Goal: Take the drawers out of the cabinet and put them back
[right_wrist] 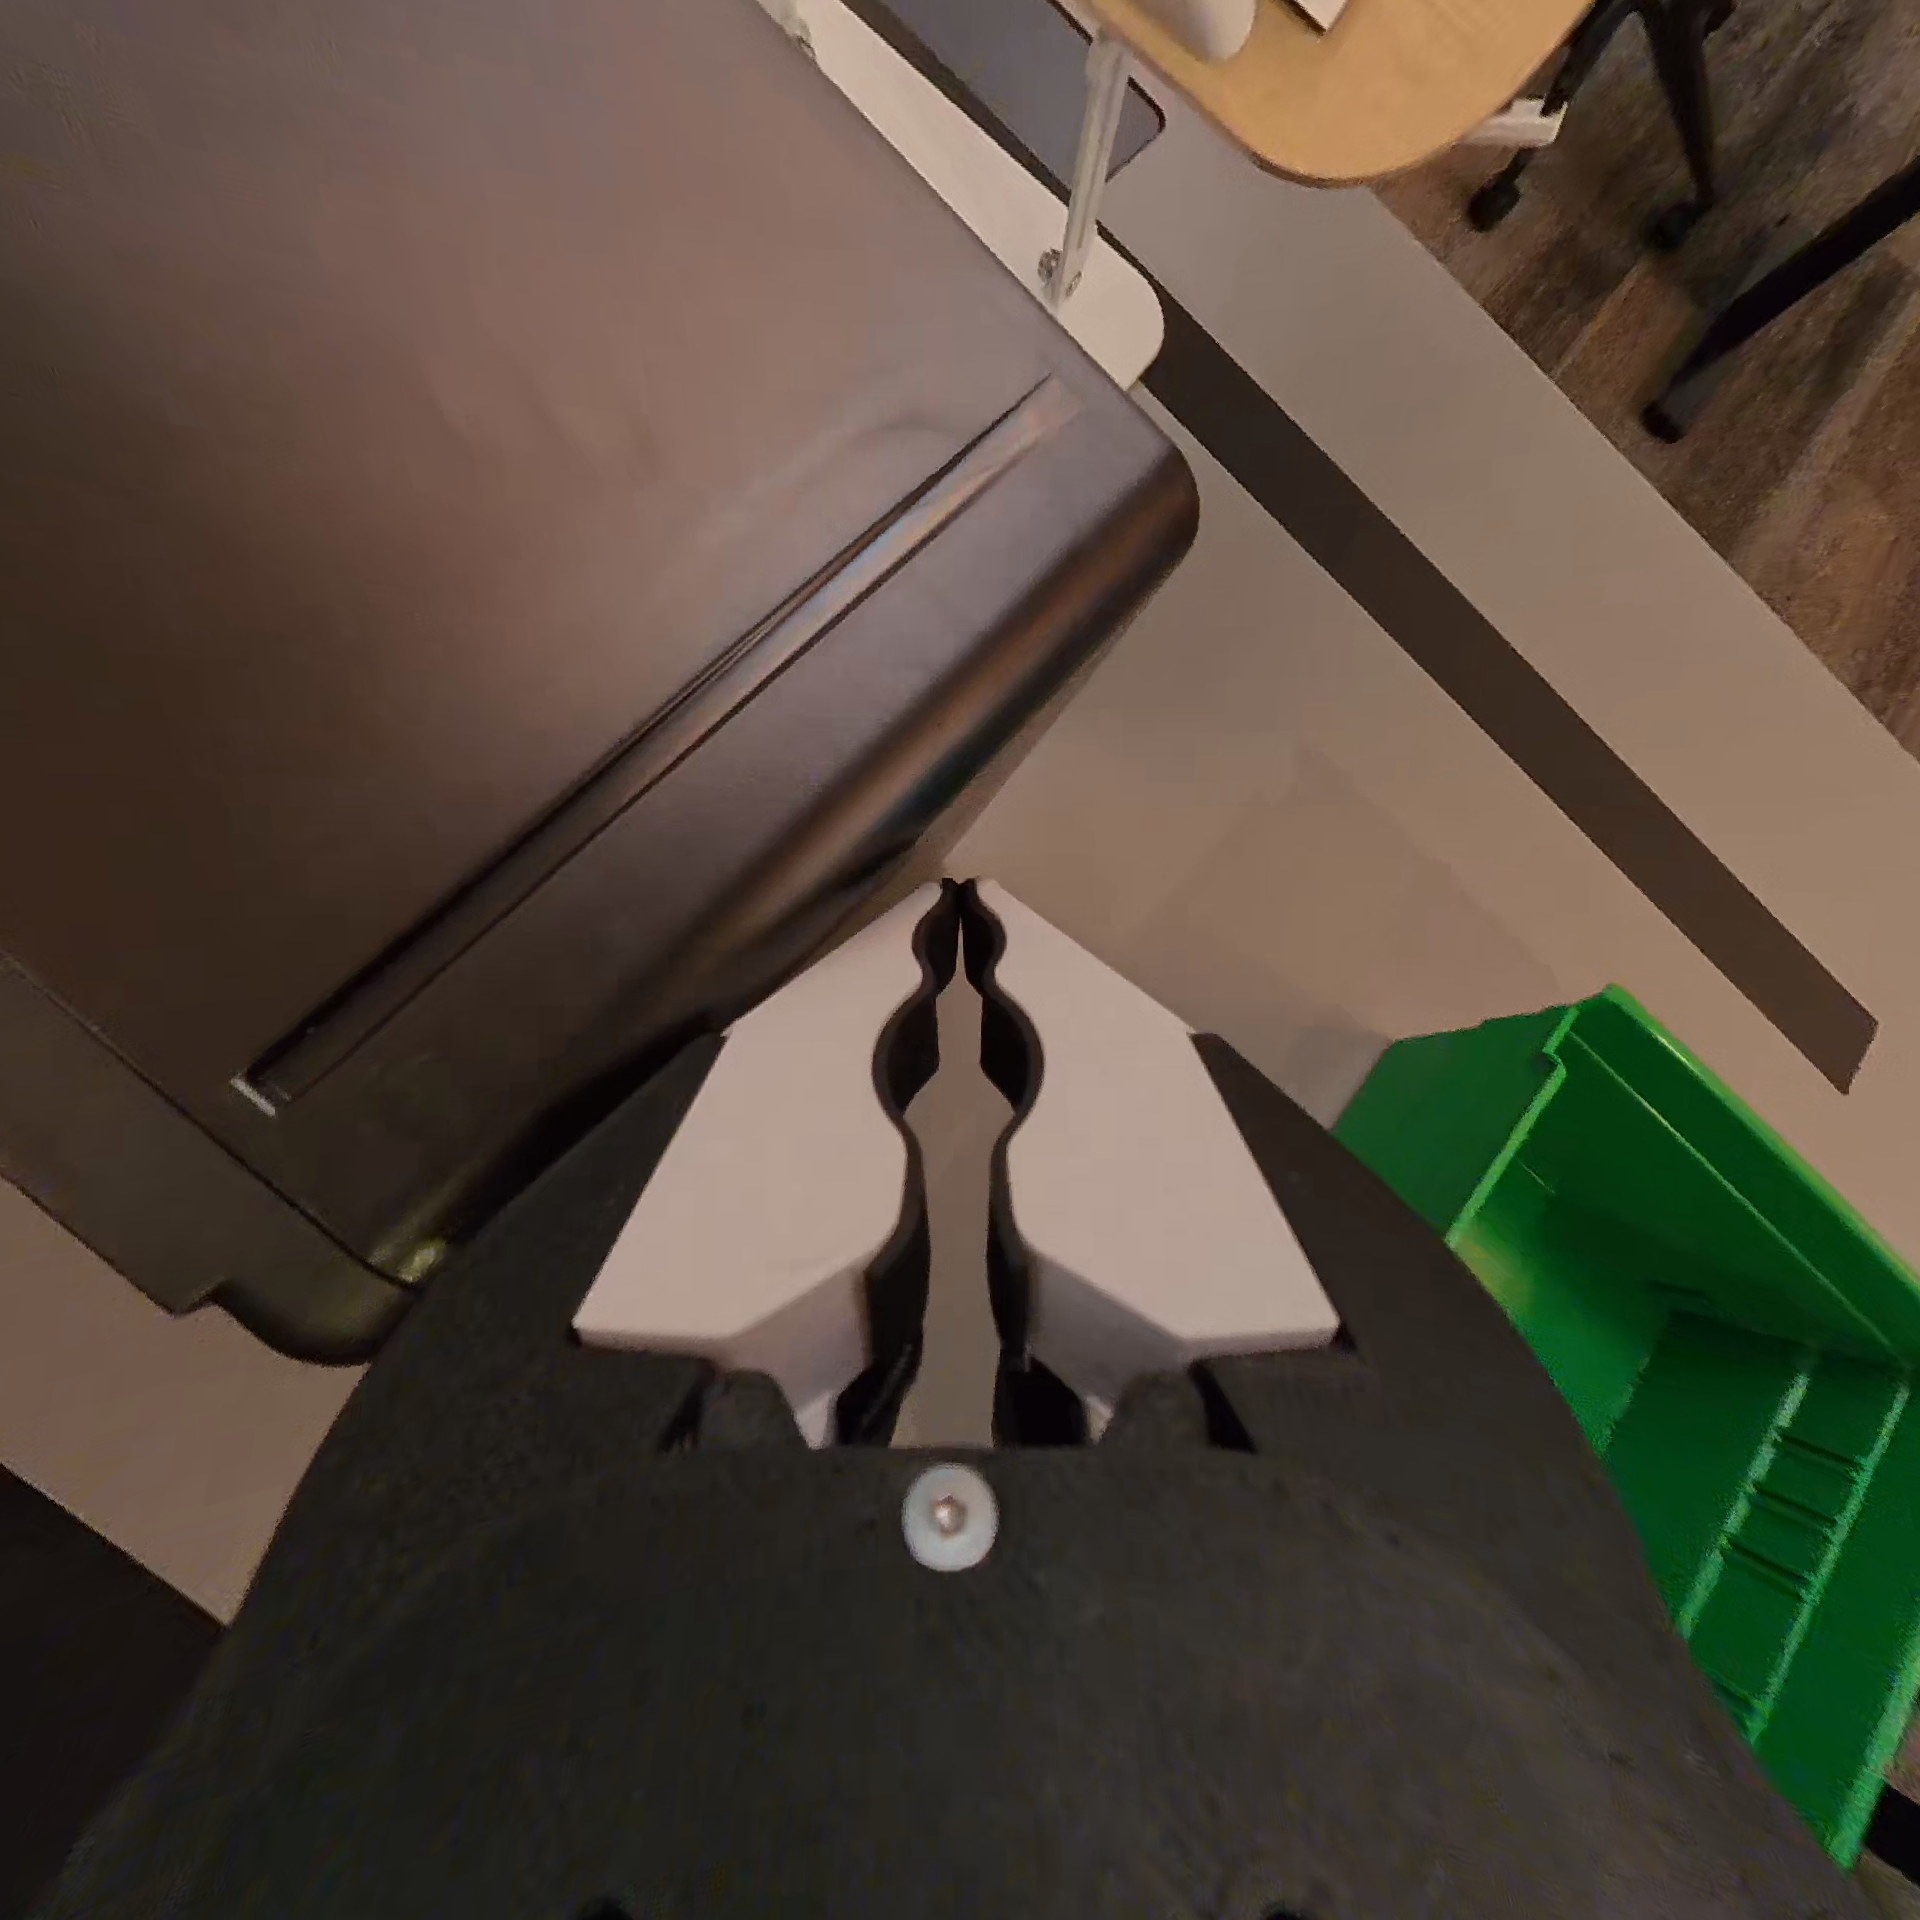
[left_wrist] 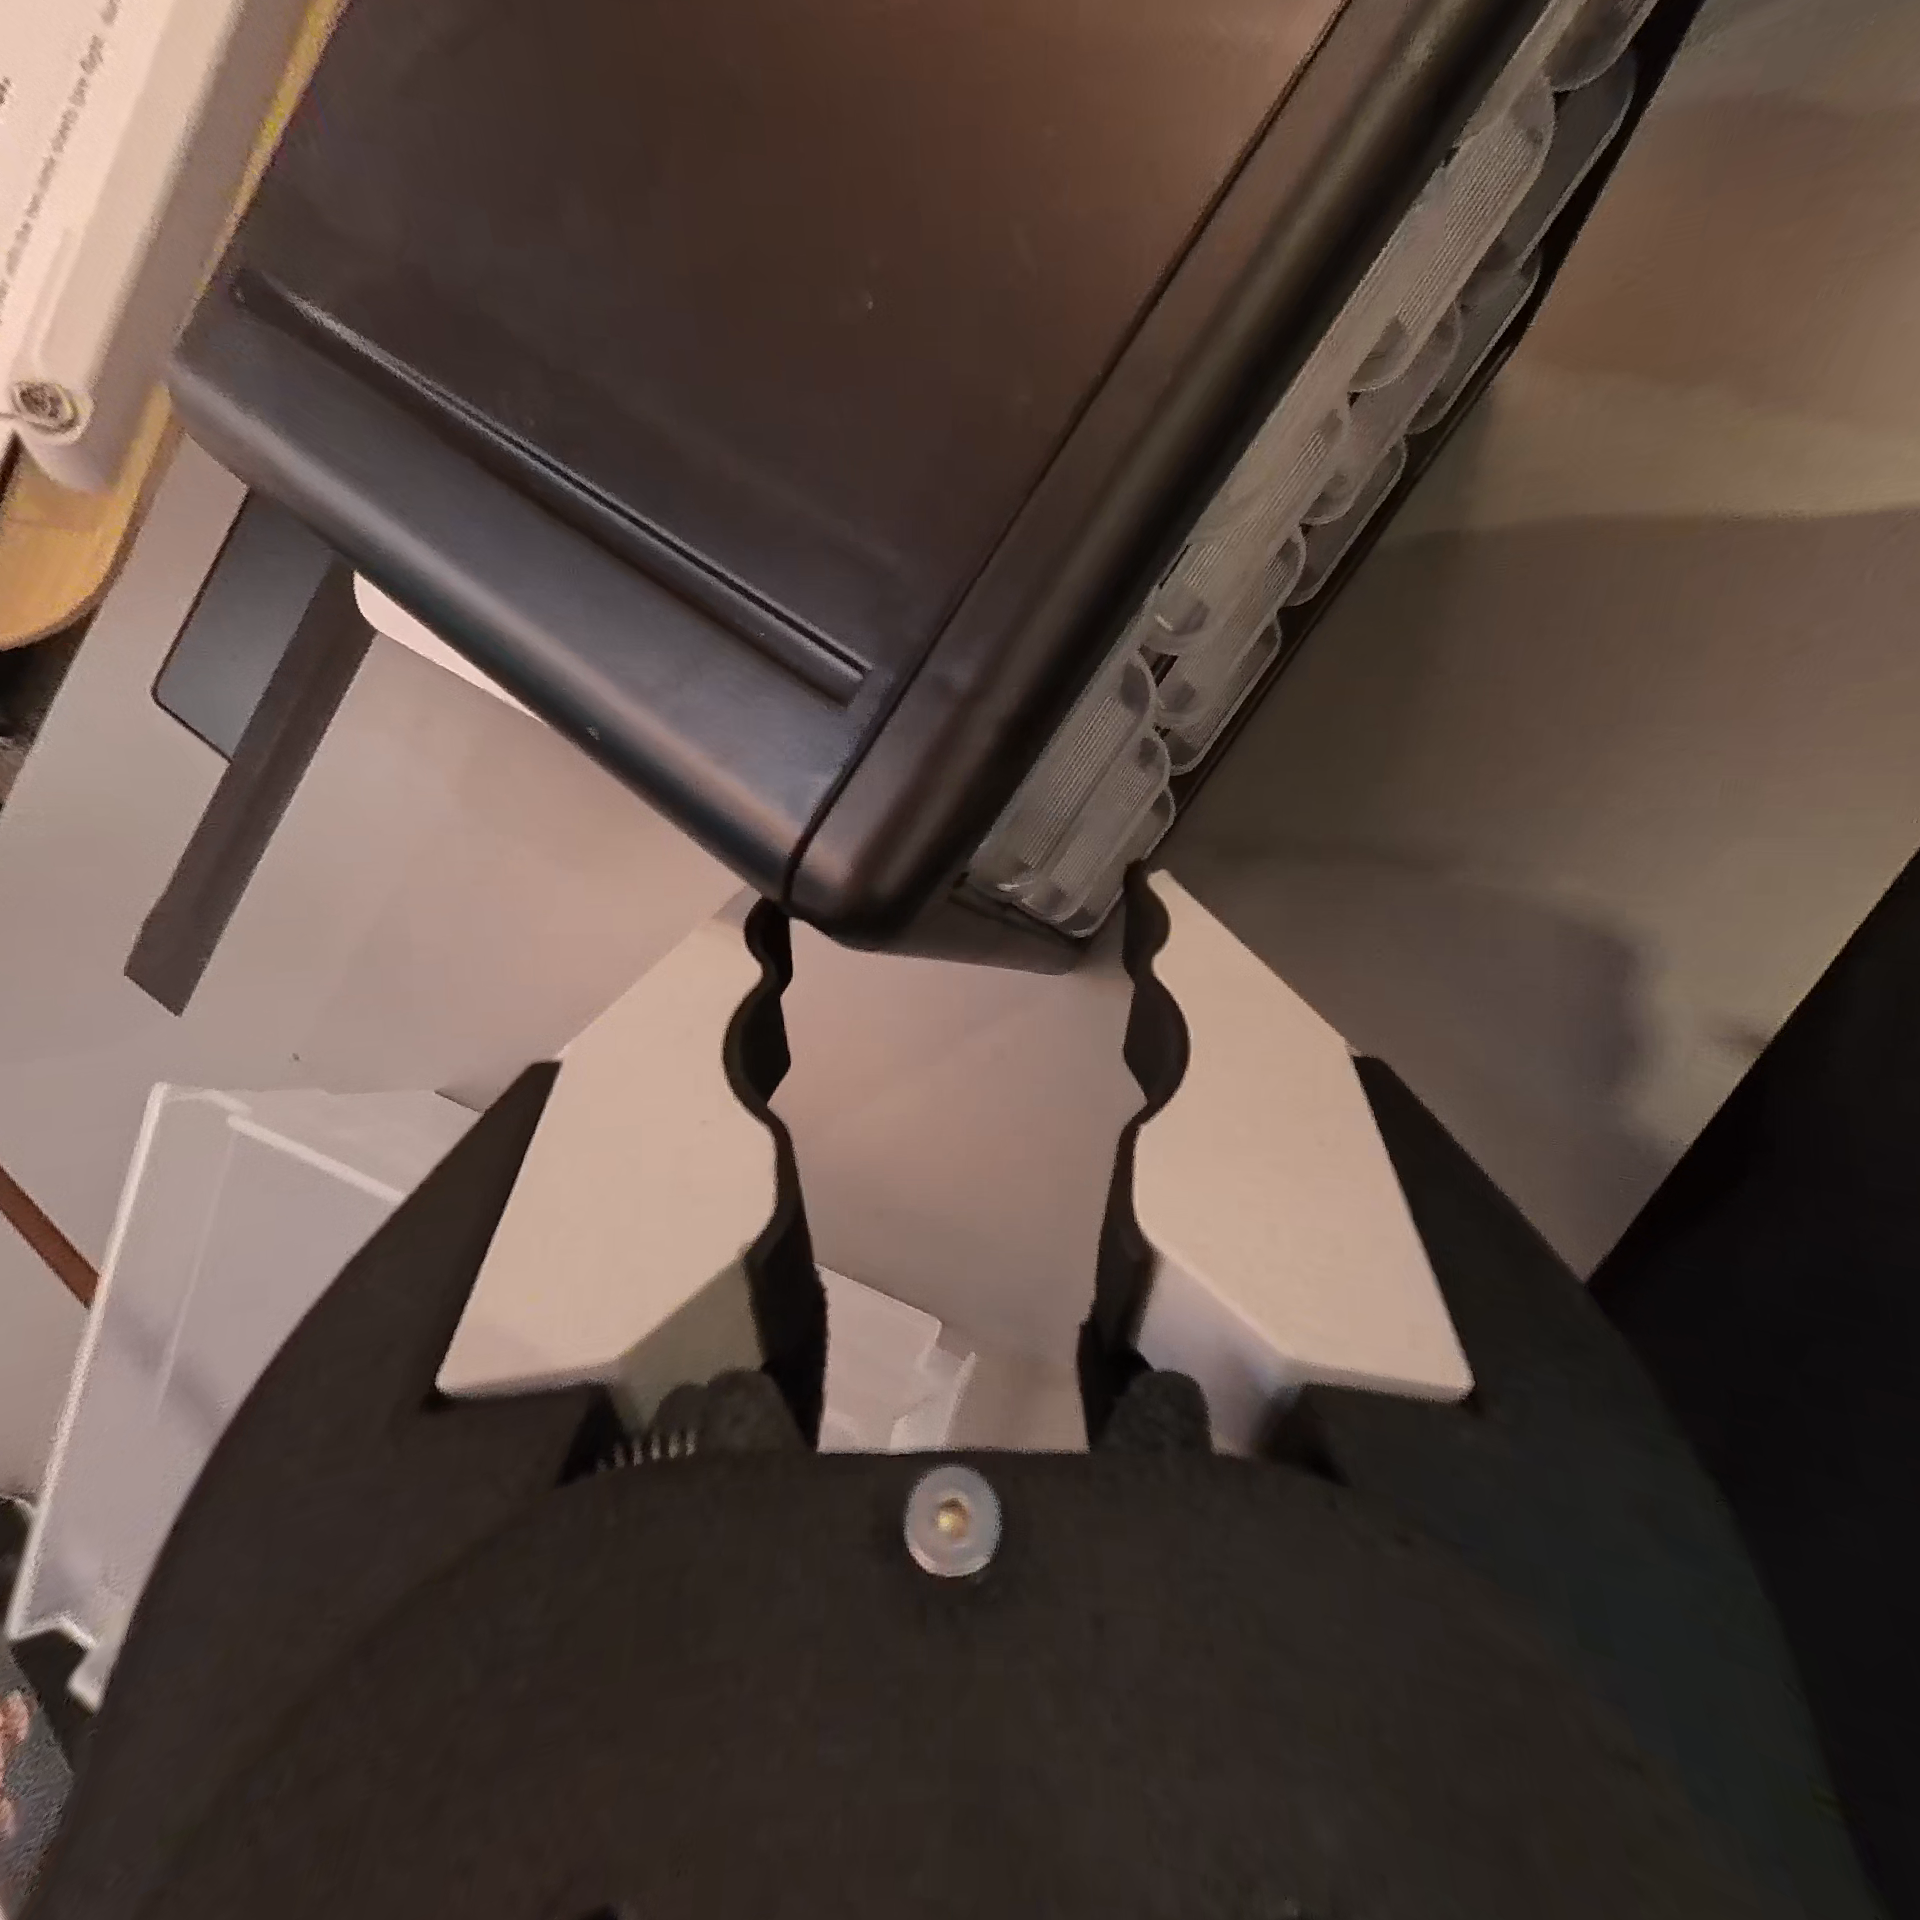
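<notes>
While the dark cabinet (left_wrist: pixel 665 416) fills the upper half of the left wrist view, we see our left gripper (left_wrist: pixel 956 909) spread wide right at its lower corner, one fingertip just beside the rounded edge, the other beside the clear ribbed drawers (left_wrist: pixel 1247 623) showing along the cabinet's front face. Nothing sits between the fingers; whether a tip actually touches the corner, we cannot tell. Below the corner there's open grey tabletop (left_wrist: pixel 1455 831), free room on that side.

Over on the other camera, our right gripper (right_wrist: pixel 958 896) is pinched nearly closed, tips together or almost so, holding nothing. It sits just off the cabinet's (right_wrist: pixel 468 520) rounded edge, near the long groove (right_wrist: pixel 665 727) that runs along the top panel. Past the tips, pale table surface (right_wrist: pixel 1299 779) lies clear up to a dark strip (right_wrist: pixel 1507 707) crossing it diagonally.

Now the surroundings. A green bin (right_wrist: pixel 1714 1299) sits close on the right gripper's outer side, hemming it in there. A clear plastic tray (left_wrist: pixel 239 1299) lies low on the left, beside the left gripper's body. A white box (left_wrist: pixel 73 260) stands near the cabinet's far side, and a wooden board (right_wrist: pixel 1382 94) and chair legs (right_wrist: pixel 1766 229) stand well beyond the table.
</notes>
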Demonstrator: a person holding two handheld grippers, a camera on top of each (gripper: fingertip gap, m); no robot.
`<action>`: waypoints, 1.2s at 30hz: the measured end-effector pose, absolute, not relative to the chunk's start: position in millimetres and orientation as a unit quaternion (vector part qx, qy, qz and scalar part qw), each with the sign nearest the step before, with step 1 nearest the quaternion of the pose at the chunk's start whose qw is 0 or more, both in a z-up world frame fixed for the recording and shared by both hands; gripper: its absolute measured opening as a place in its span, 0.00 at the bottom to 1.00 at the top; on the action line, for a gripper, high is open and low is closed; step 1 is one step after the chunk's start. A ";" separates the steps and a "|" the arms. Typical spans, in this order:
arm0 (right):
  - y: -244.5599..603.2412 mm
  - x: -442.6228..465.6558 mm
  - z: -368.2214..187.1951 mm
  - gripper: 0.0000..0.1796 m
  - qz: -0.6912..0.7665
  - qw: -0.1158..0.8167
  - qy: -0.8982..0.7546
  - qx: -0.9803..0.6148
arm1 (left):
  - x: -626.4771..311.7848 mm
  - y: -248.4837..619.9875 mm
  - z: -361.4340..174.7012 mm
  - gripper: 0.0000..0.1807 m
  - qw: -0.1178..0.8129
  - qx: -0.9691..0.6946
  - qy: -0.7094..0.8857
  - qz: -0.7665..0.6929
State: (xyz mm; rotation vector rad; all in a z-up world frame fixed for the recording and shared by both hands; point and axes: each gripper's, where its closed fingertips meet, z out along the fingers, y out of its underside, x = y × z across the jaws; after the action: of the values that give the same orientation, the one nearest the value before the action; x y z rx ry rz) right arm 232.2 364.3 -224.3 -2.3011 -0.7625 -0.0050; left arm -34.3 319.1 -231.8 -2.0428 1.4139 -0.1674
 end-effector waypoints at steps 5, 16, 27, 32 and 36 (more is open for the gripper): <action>364.1 215.5 -229.2 0.07 0.022 0.351 -0.306 -0.885 | -50.5 315.0 -231.5 0.34 0.297 -0.788 0.536 -0.064; 346.0 255.8 -207.2 0.31 0.026 0.357 -0.283 -0.890 | -151.3 320.7 -208.1 0.45 0.294 -0.830 0.471 -0.058; 275.9 358.5 -239.5 0.44 -0.003 0.306 -0.235 -0.923 | -259.5 285.4 -347.2 0.36 0.154 -0.851 0.501 0.015; 241.5 386.6 -272.0 0.47 0.011 0.267 -0.223 -0.937 | -261.3 279.4 -381.1 0.17 0.129 -0.843 0.522 -0.010; 225.0 394.3 -292.4 0.46 0.023 0.250 -0.240 -0.938 | -262.9 277.9 -384.9 0.15 0.124 -0.828 0.547 0.010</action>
State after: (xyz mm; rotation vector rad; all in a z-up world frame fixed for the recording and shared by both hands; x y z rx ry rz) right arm 394.3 225.0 -292.4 -2.5525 -0.6543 0.0623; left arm -262.9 277.9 -384.9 -2.4137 1.5953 0.0293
